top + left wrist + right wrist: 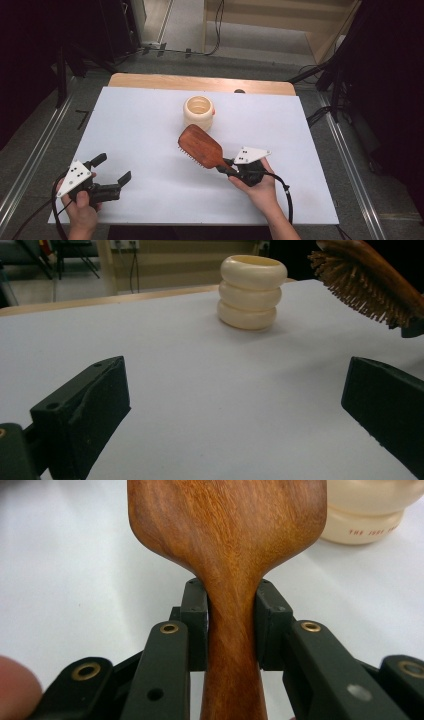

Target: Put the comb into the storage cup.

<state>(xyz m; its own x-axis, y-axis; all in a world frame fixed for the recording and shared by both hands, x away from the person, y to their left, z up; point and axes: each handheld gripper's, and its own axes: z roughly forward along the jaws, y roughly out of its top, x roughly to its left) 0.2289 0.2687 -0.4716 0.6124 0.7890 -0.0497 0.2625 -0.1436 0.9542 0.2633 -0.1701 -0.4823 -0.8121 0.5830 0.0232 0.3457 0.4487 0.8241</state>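
The wooden hairbrush (201, 146) is a paddle type with a reddish-brown, polished back whose grain runs lengthwise. Its broad, rounded-rectangular head narrows through a curved shoulder into a slim handle. Short brown bristles (367, 295) stand in a dense field under the head. It is held off the white table (150, 150), clamped at the neck of the handle by the right gripper (231, 625), one pad on each side. The head points up and away towards the far side, wooden back up and bristles facing down and leftward. It hangs just in front of the cream ribbed jar (199, 112), apart from it.
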